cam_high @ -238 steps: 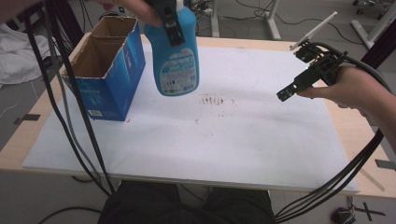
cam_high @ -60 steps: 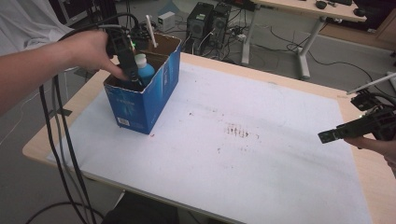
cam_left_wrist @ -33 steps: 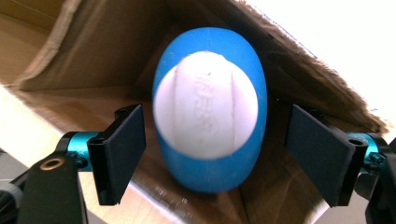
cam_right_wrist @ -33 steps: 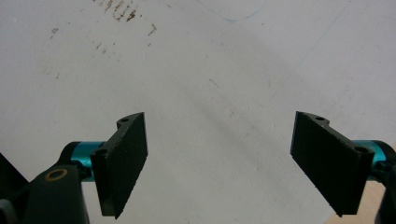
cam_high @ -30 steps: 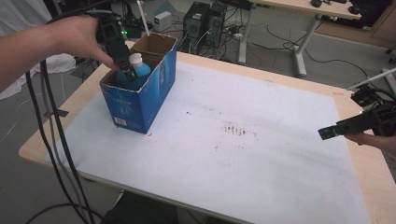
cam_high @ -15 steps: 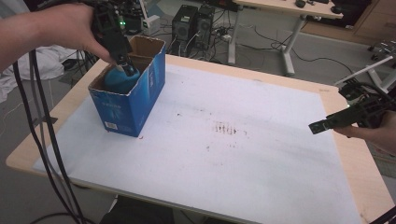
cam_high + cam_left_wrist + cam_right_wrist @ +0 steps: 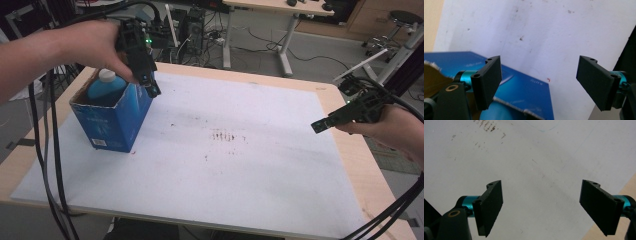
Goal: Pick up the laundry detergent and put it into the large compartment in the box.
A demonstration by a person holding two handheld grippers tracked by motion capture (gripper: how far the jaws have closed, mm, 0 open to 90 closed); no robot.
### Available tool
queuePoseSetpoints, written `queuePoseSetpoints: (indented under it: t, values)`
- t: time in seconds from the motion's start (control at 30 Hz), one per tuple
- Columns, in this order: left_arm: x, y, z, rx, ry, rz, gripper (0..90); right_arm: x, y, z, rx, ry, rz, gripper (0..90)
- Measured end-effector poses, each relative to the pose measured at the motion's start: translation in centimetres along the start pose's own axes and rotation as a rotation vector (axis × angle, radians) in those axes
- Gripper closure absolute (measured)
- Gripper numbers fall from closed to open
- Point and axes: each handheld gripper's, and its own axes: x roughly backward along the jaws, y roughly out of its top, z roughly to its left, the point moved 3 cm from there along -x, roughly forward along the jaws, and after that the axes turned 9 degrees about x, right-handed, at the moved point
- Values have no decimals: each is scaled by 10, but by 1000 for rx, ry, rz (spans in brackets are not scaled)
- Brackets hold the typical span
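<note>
Bottle, blue with white cap, stands in blue box; my left tongs hover wide, empty, as do right tongs.

Tabletop bearing a sheet that covers most of its surface. Box standing upright on the sheet near the tabletop's left edge, its top open; bottle upright inside it. Left gripper above the box's far right corner, jaws apart with nothing between them. Right gripper well apart from the box, over the sheet's right edge, jaws likewise apart. Stain marks on the sheet between box and right gripper.
</note>
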Motion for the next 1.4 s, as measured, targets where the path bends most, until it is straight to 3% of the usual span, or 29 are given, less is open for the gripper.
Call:
queuePoseSetpoints:
  t: [0.2, 0.5, 0.87, 1.4]
  values:
    - [-13, 20, -12, -35, -10, -3, 207, 3, -2, 3, 3, -4, -6, 183]
    - [-26, 40, -25, -57, 10, -23, 207, 7, 0, 7, 12, -11, -15, 183]
    - [-39, 44, -32, -69, -9, -23, 207, 7, 1, 5, 20, -9, -14, 183]
    - [-40, 46, -35, -82, -13, -32, 207, 11, -1, 9, 11, -19, -10, 183]
